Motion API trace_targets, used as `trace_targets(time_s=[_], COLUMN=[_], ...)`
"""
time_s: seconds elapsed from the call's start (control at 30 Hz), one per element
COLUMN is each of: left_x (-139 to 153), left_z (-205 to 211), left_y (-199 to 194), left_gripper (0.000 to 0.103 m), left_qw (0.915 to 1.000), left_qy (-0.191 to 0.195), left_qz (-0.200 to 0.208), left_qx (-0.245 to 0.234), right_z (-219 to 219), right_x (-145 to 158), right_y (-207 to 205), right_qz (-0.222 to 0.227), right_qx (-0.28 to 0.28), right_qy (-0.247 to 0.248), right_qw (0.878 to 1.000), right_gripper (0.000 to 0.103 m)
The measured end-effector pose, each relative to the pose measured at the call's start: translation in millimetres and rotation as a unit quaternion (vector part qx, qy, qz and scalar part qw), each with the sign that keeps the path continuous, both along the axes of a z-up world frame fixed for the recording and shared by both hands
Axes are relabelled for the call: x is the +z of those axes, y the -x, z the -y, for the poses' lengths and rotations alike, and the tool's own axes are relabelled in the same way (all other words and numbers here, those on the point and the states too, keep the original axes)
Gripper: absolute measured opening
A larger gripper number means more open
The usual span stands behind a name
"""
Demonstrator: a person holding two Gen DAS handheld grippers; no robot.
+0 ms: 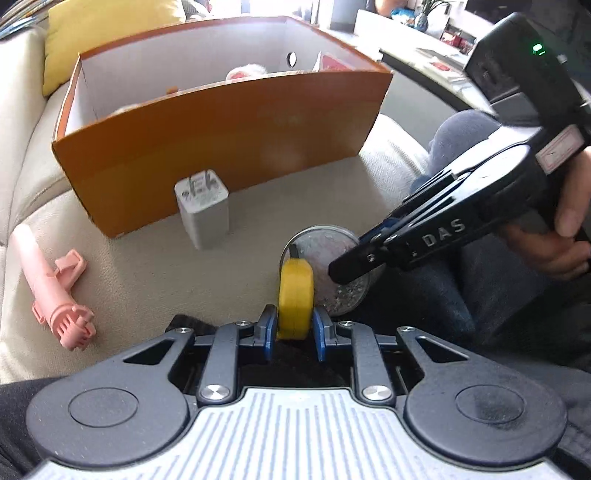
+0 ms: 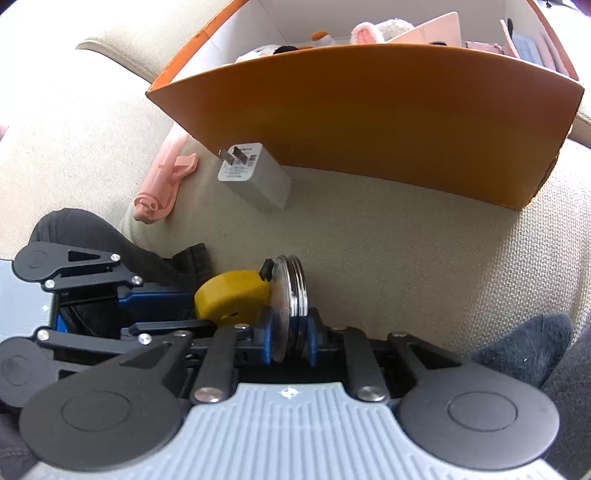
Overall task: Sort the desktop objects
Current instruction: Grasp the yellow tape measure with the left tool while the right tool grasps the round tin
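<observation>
My left gripper (image 1: 295, 326) is shut on a yellow tape measure (image 1: 295, 295), held edge-on just above the beige cushion. It also shows in the right wrist view (image 2: 229, 299). My right gripper (image 2: 290, 334) is shut on a round silver compact (image 2: 290, 291), held upright right beside the tape measure. The compact (image 1: 332, 266) and the right gripper (image 1: 347, 269) also show in the left wrist view. An orange box (image 1: 221, 147) with several items inside stands ahead; it also shows in the right wrist view (image 2: 369, 122).
A white charger plug (image 1: 203, 210) stands against the box front, also in the right wrist view (image 2: 255, 177). A pink handheld fan (image 1: 55, 291) lies at the left, also in the right wrist view (image 2: 162, 184). A yellow pillow (image 1: 107, 33) sits behind. Dark-clothed knees flank the cushion.
</observation>
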State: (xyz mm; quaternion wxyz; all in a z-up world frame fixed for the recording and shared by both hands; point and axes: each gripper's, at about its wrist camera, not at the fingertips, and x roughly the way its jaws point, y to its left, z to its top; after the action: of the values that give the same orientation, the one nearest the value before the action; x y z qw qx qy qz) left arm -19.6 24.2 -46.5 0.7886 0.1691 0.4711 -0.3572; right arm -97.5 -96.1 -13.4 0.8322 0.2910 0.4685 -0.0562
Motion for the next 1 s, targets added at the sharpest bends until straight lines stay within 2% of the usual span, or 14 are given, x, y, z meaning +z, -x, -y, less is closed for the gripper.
trace_targets(time_s=[0.1,0.4,0.63,0.77,0.93,1.0], left_x=[-10,-18,-22,-25,-27,-27], left_z=[4,-13,-15,-16,-21,-20], left_y=[-1,-12,-24,-33,-47,-49], left_gripper=[0.024,0.025,0.034,0.034,0.034,0.028], left_qw=[0.9999,0.9977,0.9959,0.992,0.9819,0.9807], left_qy=[-0.016,0.04,0.045,0.066,0.088,0.09], left_qz=[0.001,-0.031,-0.036,-0.052,-0.082,-0.085], left_qx=[0.001,0.043,0.07,0.095,0.147,0.152], right_z=[-5,-2,-1,-2,-1,-1], right_x=[2,-1,-2,-2,-3,-3], right_y=[-2,1,0,0,0,0], right_qz=[0.003,0.002,0.003,0.004,0.005,0.005], right_qx=[0.009,-0.007,-0.013,-0.013,-0.015,-0.015], right_qy=[0.008,-0.004,-0.009,-0.007,-0.01,-0.009], right_qw=[1.0,1.0,1.0,1.0,1.0,1.0], right_gripper=[0.017,0.017,0.017,0.017,0.017,0.017])
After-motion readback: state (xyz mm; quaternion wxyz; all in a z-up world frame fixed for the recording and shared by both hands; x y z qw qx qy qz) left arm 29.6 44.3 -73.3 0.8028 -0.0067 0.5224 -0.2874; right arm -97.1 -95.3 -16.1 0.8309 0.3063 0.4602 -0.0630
